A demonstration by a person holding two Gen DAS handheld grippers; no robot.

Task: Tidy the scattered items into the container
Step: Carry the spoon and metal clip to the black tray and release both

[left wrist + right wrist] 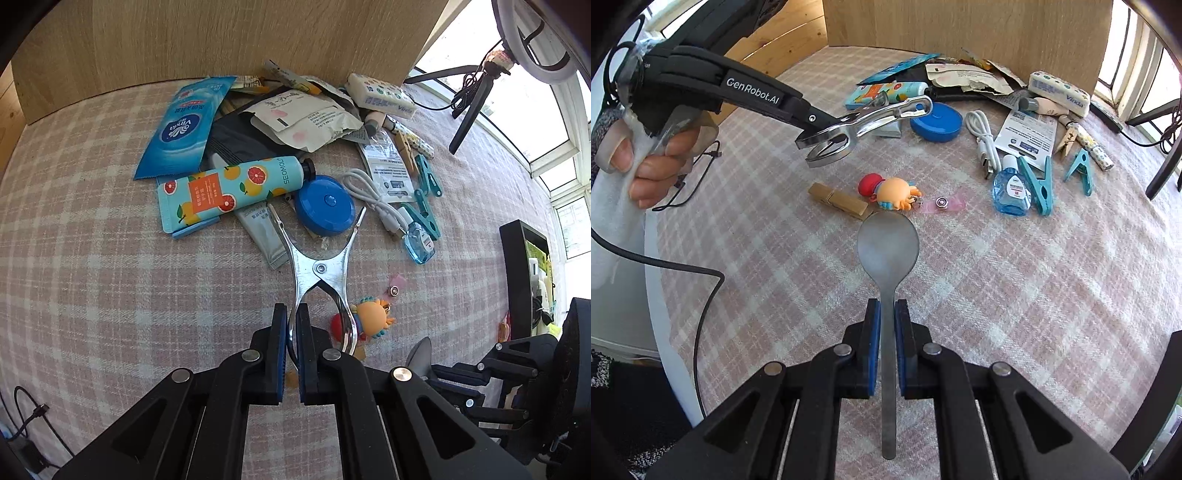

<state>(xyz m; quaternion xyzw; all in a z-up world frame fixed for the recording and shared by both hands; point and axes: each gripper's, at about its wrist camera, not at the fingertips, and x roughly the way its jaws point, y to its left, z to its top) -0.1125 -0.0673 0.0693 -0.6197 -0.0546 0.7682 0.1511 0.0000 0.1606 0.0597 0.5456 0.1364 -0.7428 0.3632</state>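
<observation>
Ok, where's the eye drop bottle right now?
Right wrist view, right side: the eye drop bottle lies on the tablecloth, between the white cable and a teal clip.

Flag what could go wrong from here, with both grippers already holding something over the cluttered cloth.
1. The left gripper pinches only one handle of the metal clip, so the clip may swivel or slip out during transport.
2. The right gripper holds the spoon by its thin handle with the bowl far forward; it could pivot.
3. The spoon bowl sits close above the cartoon figure and could knock it.
</observation>
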